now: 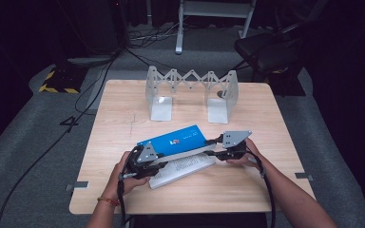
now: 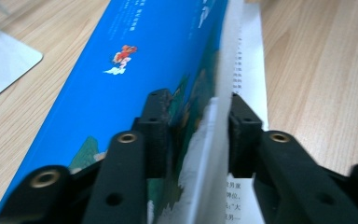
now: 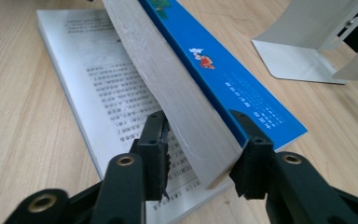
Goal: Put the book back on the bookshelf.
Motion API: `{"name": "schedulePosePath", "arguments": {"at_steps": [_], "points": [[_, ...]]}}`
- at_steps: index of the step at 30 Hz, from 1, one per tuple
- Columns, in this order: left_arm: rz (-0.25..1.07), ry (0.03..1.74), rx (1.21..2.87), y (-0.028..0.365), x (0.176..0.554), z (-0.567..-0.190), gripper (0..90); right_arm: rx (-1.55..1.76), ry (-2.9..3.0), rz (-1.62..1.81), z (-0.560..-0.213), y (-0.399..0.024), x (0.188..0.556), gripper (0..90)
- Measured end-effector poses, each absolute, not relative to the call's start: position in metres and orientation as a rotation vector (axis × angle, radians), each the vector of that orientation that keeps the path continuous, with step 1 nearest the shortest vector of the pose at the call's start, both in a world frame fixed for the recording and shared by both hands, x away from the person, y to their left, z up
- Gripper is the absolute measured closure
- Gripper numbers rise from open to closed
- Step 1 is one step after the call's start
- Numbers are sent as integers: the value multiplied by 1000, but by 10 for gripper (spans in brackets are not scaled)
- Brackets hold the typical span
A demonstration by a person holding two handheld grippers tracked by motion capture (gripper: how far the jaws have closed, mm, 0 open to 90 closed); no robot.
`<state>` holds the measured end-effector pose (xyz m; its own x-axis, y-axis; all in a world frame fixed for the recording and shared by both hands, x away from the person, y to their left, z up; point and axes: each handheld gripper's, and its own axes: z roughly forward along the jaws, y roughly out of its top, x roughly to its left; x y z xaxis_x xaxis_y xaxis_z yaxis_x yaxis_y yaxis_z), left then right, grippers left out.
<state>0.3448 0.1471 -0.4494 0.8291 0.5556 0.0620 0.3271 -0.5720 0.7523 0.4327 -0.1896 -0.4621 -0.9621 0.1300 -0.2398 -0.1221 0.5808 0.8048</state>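
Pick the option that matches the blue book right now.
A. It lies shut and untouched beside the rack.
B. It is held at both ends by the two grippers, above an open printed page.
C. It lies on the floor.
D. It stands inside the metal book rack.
B: the left gripper and the right gripper each have their jaws around an end of the blue book, with an open printed page beneath it, while the metal book rack stands apart behind.

The blue paperback book [image 3: 223, 74] carries rows of small white Chinese characters along its cover beside a small red and white cartoon emblem [image 2: 121, 58], but the characters are too small to read. Its open white page [image 3: 107, 93] is covered in lines of black Chinese print, likewise too blurred to make out. On the grey floor mat [image 1: 19, 142], black tape forms the digit 4 [image 1: 70, 124].
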Motion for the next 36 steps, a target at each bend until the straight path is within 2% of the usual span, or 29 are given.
{"name": "schedulePosePath", "arguments": {"at_steps": [1,4,5,9,17,28,30,34,36], "points": [[376,651,2229,146,344,-449,536,12,2546,1324,-462,-189,430,633],[409,674,2251,136,337,-445,513,9,2551,1309,-462,-187,427,637],[422,675,2252,128,332,-443,473,-3,2548,1290,-462,-186,422,645],[462,671,2273,114,326,-440,454,1,2535,1266,-460,-184,416,654],[569,734,2321,85,322,-441,467,-14,2521,1218,-452,-182,395,680],[640,758,2340,69,324,-455,467,8,2519,1165,-447,-177,385,681],[647,748,2344,66,325,-455,473,8,2521,1154,-445,-175,384,681],[706,725,2358,62,322,-454,612,18,2516,1148,-443,-173,382,671],[735,707,2360,61,319,-456,671,39,2526,1152,-443,-173,383,630]]}}
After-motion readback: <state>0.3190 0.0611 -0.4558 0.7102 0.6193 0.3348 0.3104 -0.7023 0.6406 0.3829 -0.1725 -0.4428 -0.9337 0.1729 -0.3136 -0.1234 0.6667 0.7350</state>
